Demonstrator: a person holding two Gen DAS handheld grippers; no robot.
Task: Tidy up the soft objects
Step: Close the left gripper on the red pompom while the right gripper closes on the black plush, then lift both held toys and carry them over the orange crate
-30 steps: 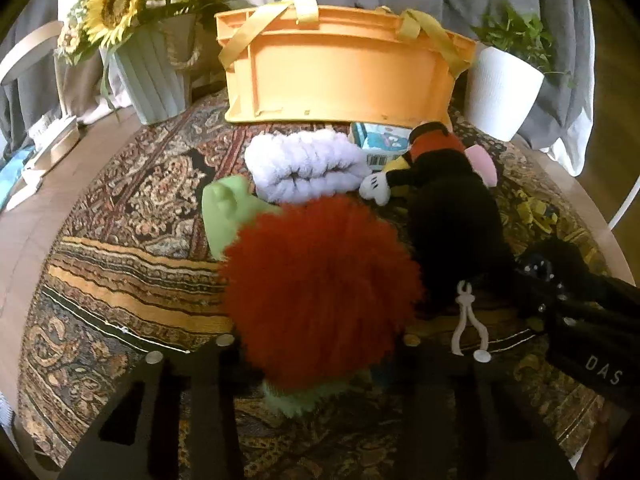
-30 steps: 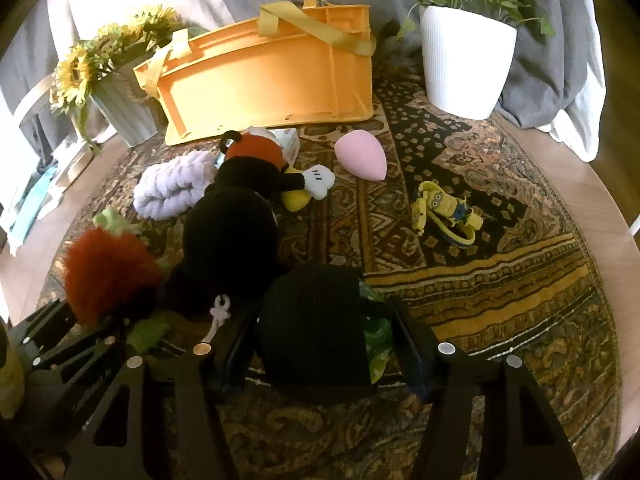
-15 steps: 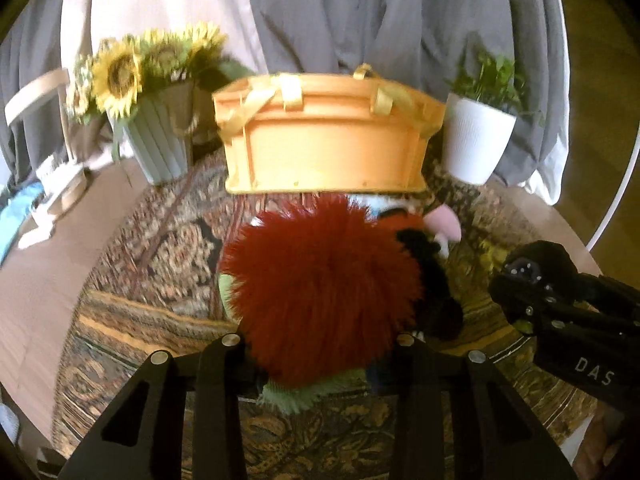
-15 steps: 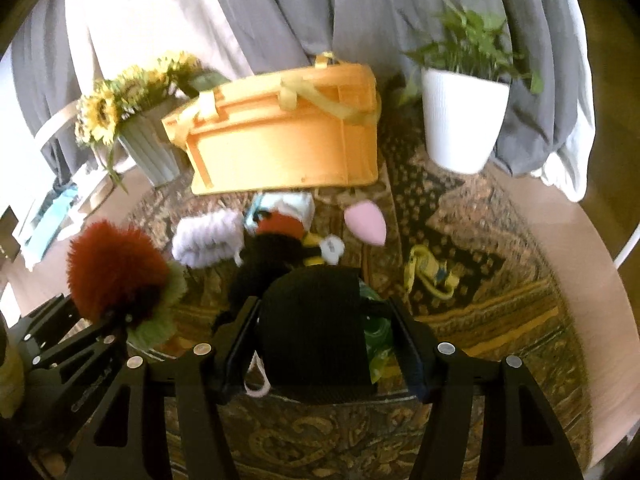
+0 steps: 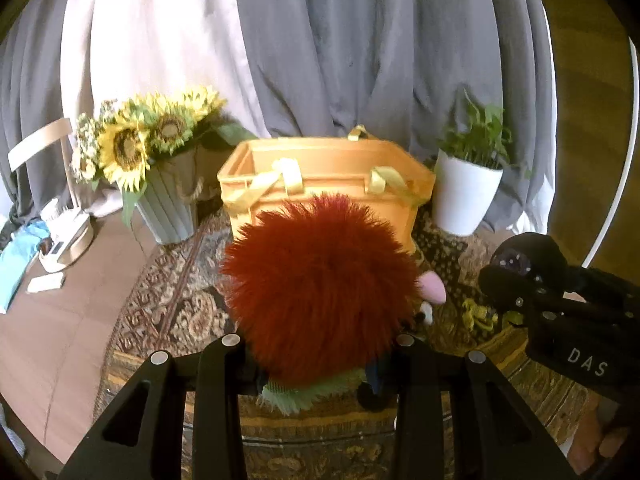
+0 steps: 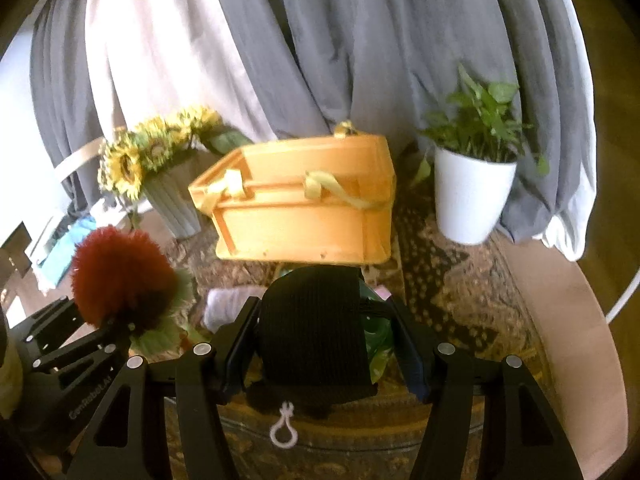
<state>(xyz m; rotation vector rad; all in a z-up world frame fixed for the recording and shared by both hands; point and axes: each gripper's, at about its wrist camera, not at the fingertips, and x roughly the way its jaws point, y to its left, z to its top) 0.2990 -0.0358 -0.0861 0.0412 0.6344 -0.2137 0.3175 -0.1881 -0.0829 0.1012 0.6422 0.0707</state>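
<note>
My left gripper [image 5: 316, 344] is shut on a red fluffy toy [image 5: 320, 288] with a green fringe and holds it up in the air. The toy also shows at the left of the right wrist view [image 6: 120, 272]. My right gripper [image 6: 320, 344] is shut on a black knitted plush [image 6: 316, 332] with a green part on its right side. A white clip [image 6: 283, 428] dangles under it. Straight ahead of both stands an orange basket [image 5: 332, 156] with yellow handles, its top open. A pink egg-shaped sponge [image 5: 434, 288] and a white fluffy item [image 6: 224, 304] lie on the rug below.
A patterned rug [image 5: 168, 304] covers the round table. A vase of sunflowers [image 5: 168, 208] stands left of the basket and a white plant pot [image 5: 464, 196] right of it. A small yellow toy [image 5: 476, 314] lies on the rug. Grey curtains hang behind.
Both grippers have risen off the rug, each with its toy still gripped. The other toys have dropped below the views, and the basket's open top now shows.
</note>
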